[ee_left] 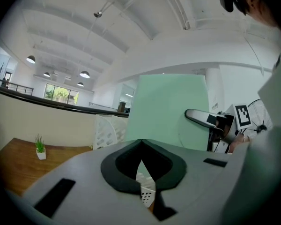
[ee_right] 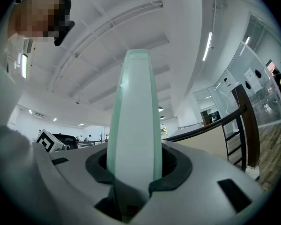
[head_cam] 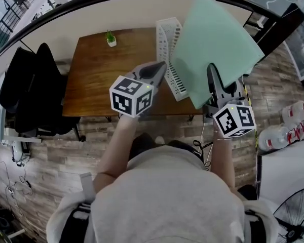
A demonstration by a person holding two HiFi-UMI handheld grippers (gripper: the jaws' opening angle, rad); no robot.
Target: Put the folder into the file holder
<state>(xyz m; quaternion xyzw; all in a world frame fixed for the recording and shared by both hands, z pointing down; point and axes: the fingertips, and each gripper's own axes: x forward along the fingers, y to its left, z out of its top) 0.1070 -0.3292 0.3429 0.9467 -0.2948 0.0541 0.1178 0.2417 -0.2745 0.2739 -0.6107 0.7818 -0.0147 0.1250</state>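
— Right hand-held gripper (head_cam: 213, 72) clenched on green folder (head_cam: 213, 34), aloft near white file holder (head_cam: 168, 39). Done?
— No. Folder outside holder; slotting remains, I judge. Left hand-held gripper (head_cam: 162, 68) pinched together, empty.

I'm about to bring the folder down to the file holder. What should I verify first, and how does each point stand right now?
1. Grip on the folder: ok; the right tool has its jaws closed on the folder's edge.
2. Left tool free: ok; jaws together, nothing between them.
3. File holder upright on the table: ok.
4. Holder's slots free: cannot tell; the folder covers part of it.
5. Folder lined up with a slot: not ok; it is held in the air to the holder's right.
6. Potted plant out of the way: ok; it stands apart, left of the holder.
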